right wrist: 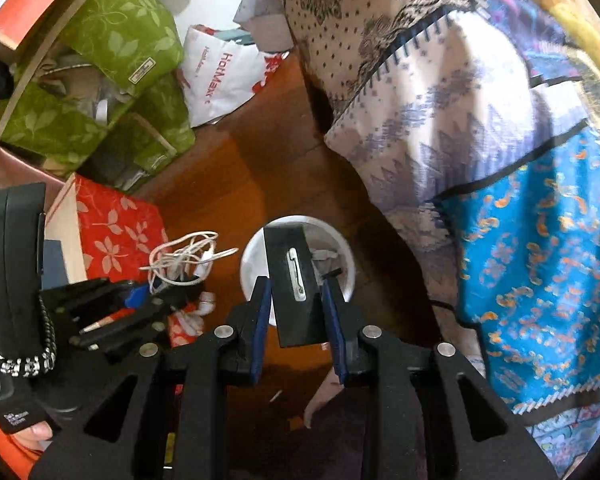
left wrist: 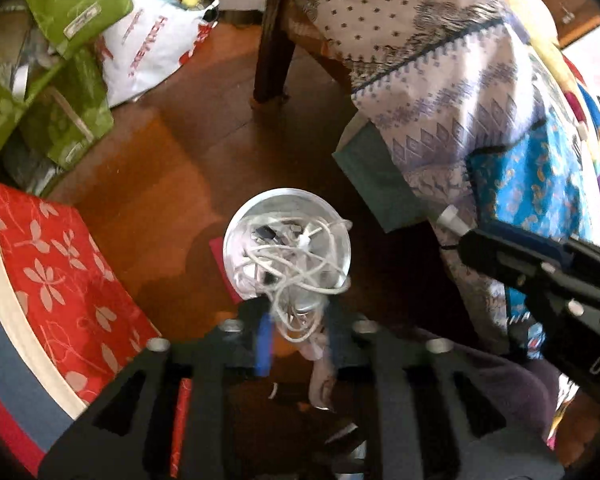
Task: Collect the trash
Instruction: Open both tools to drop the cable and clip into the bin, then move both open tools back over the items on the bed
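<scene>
A round white bin [left wrist: 260,208] stands on the wooden floor; it also shows in the right wrist view [right wrist: 346,256]. My left gripper [left wrist: 296,320] is shut on a tangle of white cables [left wrist: 300,264] and holds it above the bin; the cables also show in the right wrist view [right wrist: 184,258]. My right gripper [right wrist: 296,304] is shut on a flat black box [right wrist: 296,284] with a white strip on it, held over the bin. The right gripper's body shows in the left wrist view [left wrist: 540,272].
Green leaf-print boxes [right wrist: 116,40] and a red leaf-print box [right wrist: 116,224] crowd the left. A white HotMaxx bag [right wrist: 220,76] lies behind. A patterned cloth [right wrist: 440,100] hangs over furniture at right. A dark table leg [left wrist: 272,52] stands behind the bin.
</scene>
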